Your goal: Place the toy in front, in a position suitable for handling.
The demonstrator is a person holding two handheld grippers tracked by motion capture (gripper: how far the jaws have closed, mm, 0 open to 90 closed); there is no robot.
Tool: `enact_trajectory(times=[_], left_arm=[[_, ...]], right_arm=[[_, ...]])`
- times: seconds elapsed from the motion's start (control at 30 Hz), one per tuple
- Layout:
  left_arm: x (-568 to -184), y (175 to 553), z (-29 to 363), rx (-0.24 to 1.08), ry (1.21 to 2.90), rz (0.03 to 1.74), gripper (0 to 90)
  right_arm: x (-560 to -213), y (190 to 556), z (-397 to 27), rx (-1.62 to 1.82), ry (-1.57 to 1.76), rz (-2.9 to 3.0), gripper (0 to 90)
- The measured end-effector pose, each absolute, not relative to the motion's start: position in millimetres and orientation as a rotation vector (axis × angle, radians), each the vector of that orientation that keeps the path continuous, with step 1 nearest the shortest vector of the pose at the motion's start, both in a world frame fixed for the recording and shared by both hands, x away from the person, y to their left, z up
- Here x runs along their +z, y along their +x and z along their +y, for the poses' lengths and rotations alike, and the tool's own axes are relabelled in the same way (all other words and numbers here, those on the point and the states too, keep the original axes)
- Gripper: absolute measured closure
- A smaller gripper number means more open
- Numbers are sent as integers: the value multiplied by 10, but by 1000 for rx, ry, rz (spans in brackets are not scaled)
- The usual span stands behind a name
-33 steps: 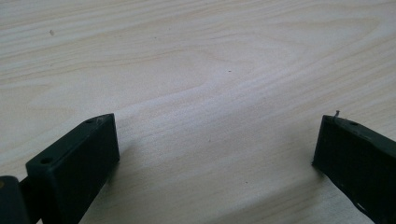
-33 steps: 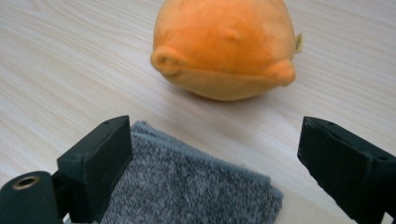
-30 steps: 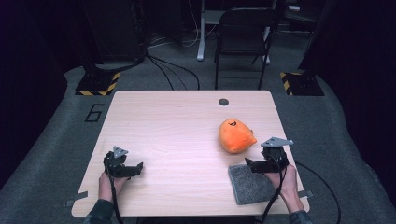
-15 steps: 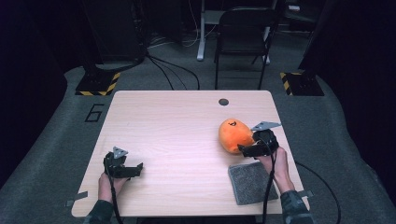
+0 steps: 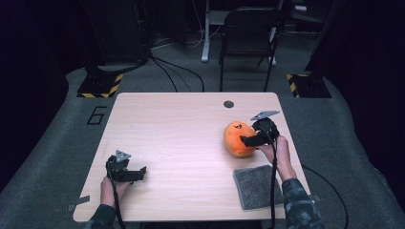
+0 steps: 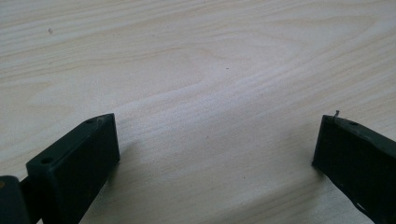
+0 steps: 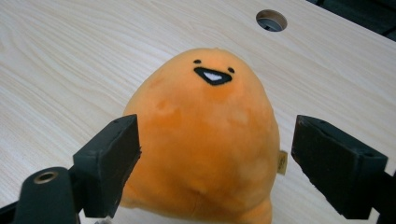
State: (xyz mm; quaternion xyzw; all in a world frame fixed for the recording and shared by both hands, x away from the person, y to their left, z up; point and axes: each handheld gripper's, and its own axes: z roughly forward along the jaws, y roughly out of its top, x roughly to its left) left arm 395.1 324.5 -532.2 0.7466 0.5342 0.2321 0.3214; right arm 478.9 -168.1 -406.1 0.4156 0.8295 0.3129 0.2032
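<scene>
Right gripper [image 5: 248,140] has moved from the grey pad [image 5: 258,185] near the table's front right corner to the orange plush [image 5: 237,138], jaws just narrowing yet open astride it, gripping nothing; closing off-centre could squirt the soft toy sideways.

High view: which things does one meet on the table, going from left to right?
Left gripper → orange plush toy → right gripper, at the toy's right side → grey mat nearer the front edge.

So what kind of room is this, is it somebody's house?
Probably not a house. It looks like a lab or workshop: a bare wooden table stands on grey carpet, yellow-and-black hazard-striped floor plates sit behind it, and cables trail across the floor near a black folding chair.
</scene>
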Motion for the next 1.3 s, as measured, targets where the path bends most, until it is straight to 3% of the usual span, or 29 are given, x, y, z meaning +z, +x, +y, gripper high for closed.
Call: enact_trajectory(times=[0.27, 0.37, 0.57, 0.6, 0.67, 0.7, 0.8, 1.0, 1.1, 1.3], left_arm=[[-5320, 3951, 3246, 611, 1964, 1402, 3], [-5321, 3951, 3246, 611, 1968, 1394, 3], [-5321, 3951, 3247, 611, 1969, 1394, 3], [-5321, 3951, 3246, 611, 1968, 1394, 3], [-5321, 3951, 3247, 611, 1969, 1394, 3], [-5321, 3951, 3247, 611, 1969, 1394, 3], [-5321, 3951, 3246, 611, 1968, 1394, 4], [-5321, 3951, 3246, 612, 1969, 1393, 4], [-5321, 3950, 3246, 611, 1969, 1394, 4], [-5321, 3951, 3246, 612, 1969, 1393, 4]], right_arm=[[-4110, 5048, -1636, 832, 1167, 2392, 141], [-4224, 5142, -1609, 791, 1200, 2448, 0], [-4279, 5194, -1594, 799, 1220, 2467, 0], [-4289, 5208, -1580, 787, 1223, 2486, 96], [-4292, 5210, -1574, 780, 1225, 2484, 140], [-4304, 5224, -1562, 781, 1237, 2511, 241], [-4331, 5226, -1539, 764, 1252, 2524, 321], [-4449, 5176, -1503, 725, 1259, 2541, 565], [-4465, 5093, -1447, 697, 1259, 2518, 656], [-4422, 5061, -1452, 731, 1312, 2444, 707]])
